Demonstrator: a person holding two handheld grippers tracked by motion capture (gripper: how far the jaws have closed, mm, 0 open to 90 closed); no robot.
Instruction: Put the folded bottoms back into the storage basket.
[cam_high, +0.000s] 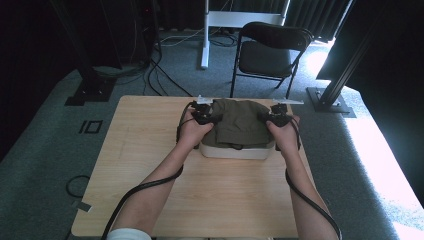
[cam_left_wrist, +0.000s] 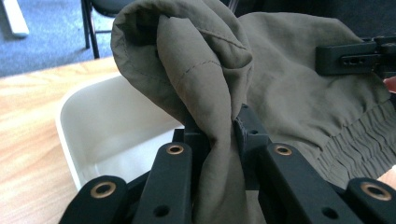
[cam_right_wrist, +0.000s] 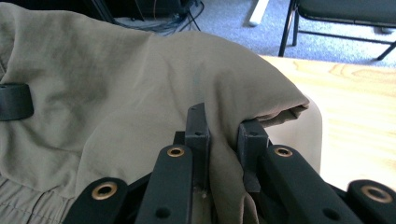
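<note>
Here, a crumpled olive-green cloth garment (cam_high: 239, 123) is held over a shallow white plastic tub (cam_high: 235, 151) that stands on the pale wooden table (cam_high: 150, 165), and the coming move is judged to turn on that stacking: the cloth is bunched directly above the tub's opening, so it has only to be lowered. Its long axis runs across the table from one hand to the other. The left gripper (cam_high: 204, 114) is pinched on the garment's left edge, a hemmed fold being squeezed between its jaws in the left gripper view (cam_left_wrist: 219, 140); the right gripper (cam_high: 278, 116) is clamped on the right edge, with cloth gathered between its jaws (cam_right_wrist: 224, 154). Neither hand is nearer; each is placed just above its own end of the tub.

Most of the tub's inside is covered by the cloth; only a corner is seen (cam_left_wrist: 112, 130). Whether the fabric's underside already rests on the tub floor cannot be told. A gathered, elastic-looking band (cam_left_wrist: 359, 140) is visible, but the kind of garment cannot be made out.
</note>
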